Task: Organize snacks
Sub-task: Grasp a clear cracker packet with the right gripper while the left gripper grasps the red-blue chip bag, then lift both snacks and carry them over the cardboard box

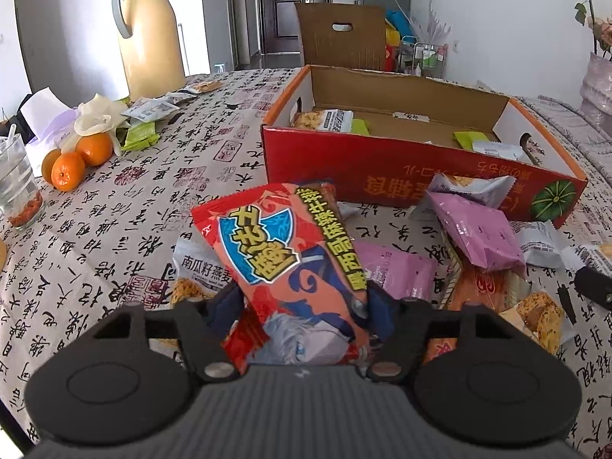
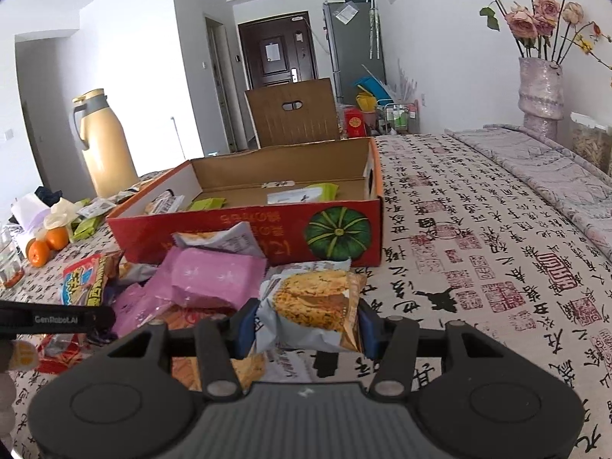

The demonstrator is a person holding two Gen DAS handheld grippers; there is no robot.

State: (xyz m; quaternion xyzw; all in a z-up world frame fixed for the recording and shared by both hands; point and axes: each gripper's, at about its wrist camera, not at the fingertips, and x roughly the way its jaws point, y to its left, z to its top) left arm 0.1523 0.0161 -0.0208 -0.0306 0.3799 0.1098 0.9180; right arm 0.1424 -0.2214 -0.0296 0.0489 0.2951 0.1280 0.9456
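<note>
While the red cardboard box [image 1: 401, 183] stands open on the desk [image 1: 126, 229], a red snack packet [image 1: 283, 264] is clamped by the left gripper [image 1: 302, 302] fingers; an oat crisp packet [image 2: 310, 306] is clamped by the right gripper [image 2: 306, 329] fingers, before the box.

A tall beige thermos jug [image 1: 149, 38] stands at the far left of the tabletop [image 2: 478, 237], which wears a calligraphy-print cloth. Three oranges [image 1: 78, 160] sit near a glass [image 1: 17, 183]. A vase of dried roses [image 2: 541, 88] stands at the far right.
</note>
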